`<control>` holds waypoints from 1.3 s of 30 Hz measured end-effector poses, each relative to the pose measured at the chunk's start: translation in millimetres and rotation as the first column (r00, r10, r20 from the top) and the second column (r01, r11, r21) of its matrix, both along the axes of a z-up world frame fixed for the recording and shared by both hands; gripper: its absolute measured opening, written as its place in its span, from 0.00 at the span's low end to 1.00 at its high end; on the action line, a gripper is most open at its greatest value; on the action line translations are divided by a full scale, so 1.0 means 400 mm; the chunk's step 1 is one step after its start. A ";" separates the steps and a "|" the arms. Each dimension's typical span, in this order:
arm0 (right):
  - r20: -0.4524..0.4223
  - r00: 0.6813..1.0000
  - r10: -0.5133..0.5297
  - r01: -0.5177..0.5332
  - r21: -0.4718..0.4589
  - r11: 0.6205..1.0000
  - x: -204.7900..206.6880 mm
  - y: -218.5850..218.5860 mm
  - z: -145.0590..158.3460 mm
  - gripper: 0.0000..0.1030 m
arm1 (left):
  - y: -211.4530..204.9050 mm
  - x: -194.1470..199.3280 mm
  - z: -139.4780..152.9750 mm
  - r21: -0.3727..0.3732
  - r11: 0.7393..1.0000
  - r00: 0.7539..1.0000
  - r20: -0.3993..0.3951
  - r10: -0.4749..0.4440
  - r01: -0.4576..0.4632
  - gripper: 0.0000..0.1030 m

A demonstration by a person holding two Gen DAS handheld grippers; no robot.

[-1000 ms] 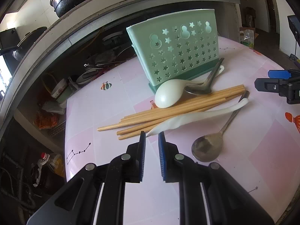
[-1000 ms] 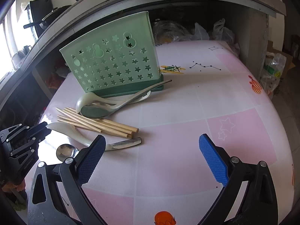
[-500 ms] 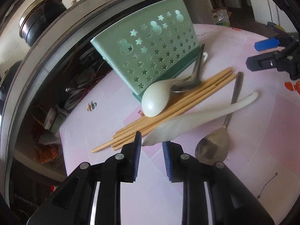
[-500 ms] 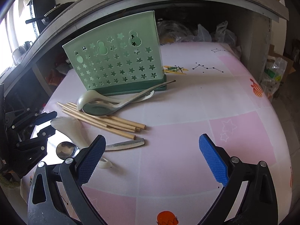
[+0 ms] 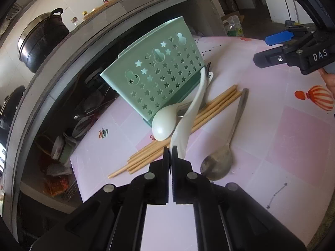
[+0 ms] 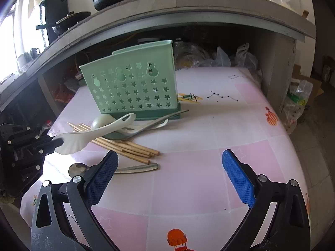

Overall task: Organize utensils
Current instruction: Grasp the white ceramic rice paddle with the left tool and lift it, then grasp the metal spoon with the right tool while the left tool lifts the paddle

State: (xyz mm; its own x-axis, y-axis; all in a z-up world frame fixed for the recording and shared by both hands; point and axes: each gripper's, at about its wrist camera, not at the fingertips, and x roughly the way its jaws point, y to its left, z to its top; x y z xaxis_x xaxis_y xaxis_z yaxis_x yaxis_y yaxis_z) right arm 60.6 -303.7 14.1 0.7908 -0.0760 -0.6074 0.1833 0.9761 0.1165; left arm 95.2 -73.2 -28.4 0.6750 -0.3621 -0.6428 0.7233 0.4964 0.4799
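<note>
Left gripper: jaws have just been closing and now pinch the bowl rim of the flat white plastic rice paddle. Paddle is lifted clear of the pink patterned tablecloth, handle pointing toward the pale green plastic utensil holder with star-shaped cutouts. From the right wrist view the paddle hangs tilted above the bundle of wooden chopsticks.

Right gripper: jaws spread wide, nothing between them, hovering over bare cloth, well apart from the pile.

Still on the table: white ladle-type spoon against the holder's base, a steel spoon lying beside the chopsticks, another metal spoon propped against the holder base.

Risks, as judged:
- Grip is on the thin edge of the paddle, far from its balance point; it could pivot or slip out when swung toward the holder.
- The long handle could strike the holder's wall and tip or shove it.
- The drooping handle may snag the white spoon or chopsticks and scatter them.

Writing: "DAS" in white letters on the right gripper body. Nothing else legible.
</note>
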 end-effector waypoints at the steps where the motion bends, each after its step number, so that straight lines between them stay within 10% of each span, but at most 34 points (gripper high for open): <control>1: 0.016 1.000 0.006 -0.006 -0.002 1.000 -0.008 0.001 0.008 0.92 | 0.009 -0.008 0.006 -0.011 1.000 1.000 -0.017 0.011 -0.012 0.02; 6: 0.043 0.990 0.136 -0.136 -0.018 0.991 -0.020 0.054 0.028 0.92 | 0.082 -0.018 0.017 -0.108 0.977 0.973 -0.163 0.165 -0.184 0.02; 10: 0.025 0.944 0.328 -0.325 -0.081 0.942 -0.010 0.157 0.030 0.87 | 0.160 -0.006 0.014 -0.216 0.908 0.905 -0.318 0.282 -0.359 0.02; 17: -0.142 0.850 0.507 -0.526 -0.239 0.816 0.050 0.338 -0.043 0.47 | 0.253 -0.010 0.022 -0.329 0.803 0.835 -0.433 0.339 -0.497 0.02; 39: -0.270 0.842 0.467 -0.539 -0.392 0.746 0.096 0.454 -0.123 0.06 | 0.391 -0.024 0.137 -0.468 0.685 0.824 -0.413 0.388 -0.557 0.01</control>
State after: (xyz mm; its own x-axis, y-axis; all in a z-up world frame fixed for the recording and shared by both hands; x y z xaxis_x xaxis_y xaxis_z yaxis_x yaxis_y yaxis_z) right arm 98.8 -122.3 -35.2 0.6959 0.0239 -0.7177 -0.3695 0.8689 -0.3294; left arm 85.6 83.0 26.6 0.6928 -0.3827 -0.6112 0.3681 0.9165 -0.1566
